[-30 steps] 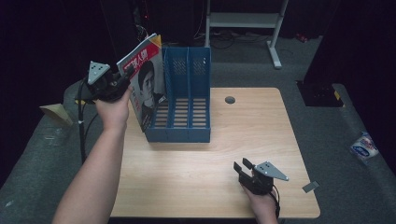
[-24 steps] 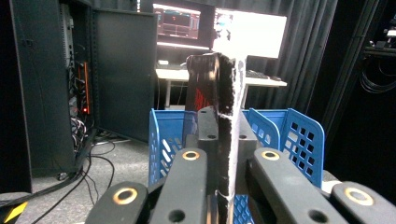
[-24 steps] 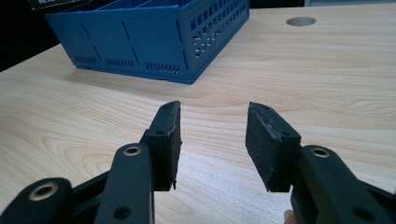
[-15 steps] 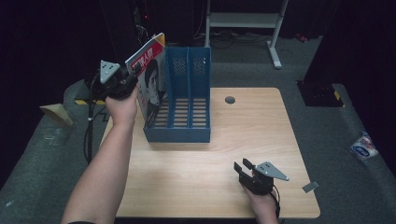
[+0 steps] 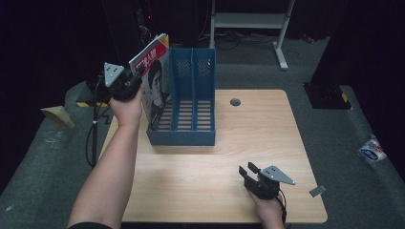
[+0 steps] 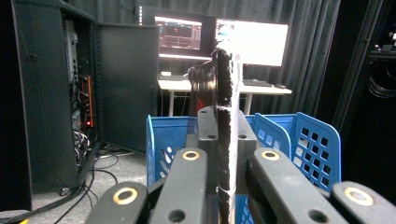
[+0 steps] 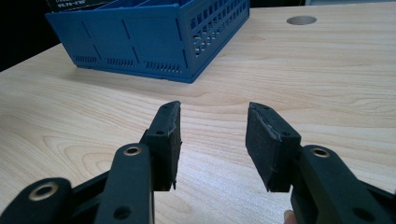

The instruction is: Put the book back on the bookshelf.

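Observation:
A magazine [image 5: 154, 78] with a face on its cover stands tilted in the left slot of the blue file rack [image 5: 191, 136] at the table's back left. My left gripper [image 5: 136, 76] is shut on the magazine's upper left edge. Seen edge-on in the left gripper view, the magazine [image 6: 227, 116] rises between the closed jaws, with the rack's blue walls [image 6: 317, 149] behind. Near the front right edge, my right gripper [image 5: 249, 171] rests on the table, open, with nothing between its pads [image 7: 170, 135]. The rack [image 7: 149, 37] lies ahead of it in the right gripper view.
A round cable hole [image 5: 235, 101] sits in the wooden tabletop [image 5: 200, 181] behind the rack's right side. Beyond the table are a white desk frame [image 5: 248, 21], a dark cabinet and lit monitors [image 6: 252, 42]. A small package [image 5: 371, 150] lies on the floor at right.
My left hand has carried the magazine rightward and down, from beside the rack into its left slot. The right gripper has stayed where it was.

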